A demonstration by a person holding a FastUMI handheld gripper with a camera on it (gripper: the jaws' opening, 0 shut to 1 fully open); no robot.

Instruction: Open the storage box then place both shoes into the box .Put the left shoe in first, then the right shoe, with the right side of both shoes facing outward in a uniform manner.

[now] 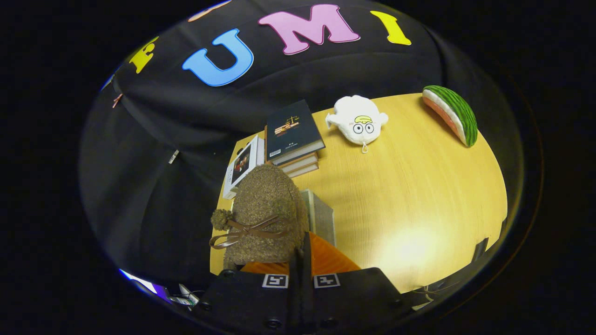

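A brown fuzzy shoe (263,209) with a brown ribbon bow and a pompom hangs just ahead of my fingers, above the left part of the wooden table (409,195). My gripper (303,260) is shut, and its orange fingers (333,263) pinch a dark edge of the shoe between them. Right behind the shoe stands a grey box (321,214), mostly hidden by it. I cannot tell whether the box is open.
A stack of dark books (293,135) and a white-edged book (242,167) lie beyond the shoe. A white plush toy (357,122) and a plush watermelon slice (454,114) sit at the table's far side.
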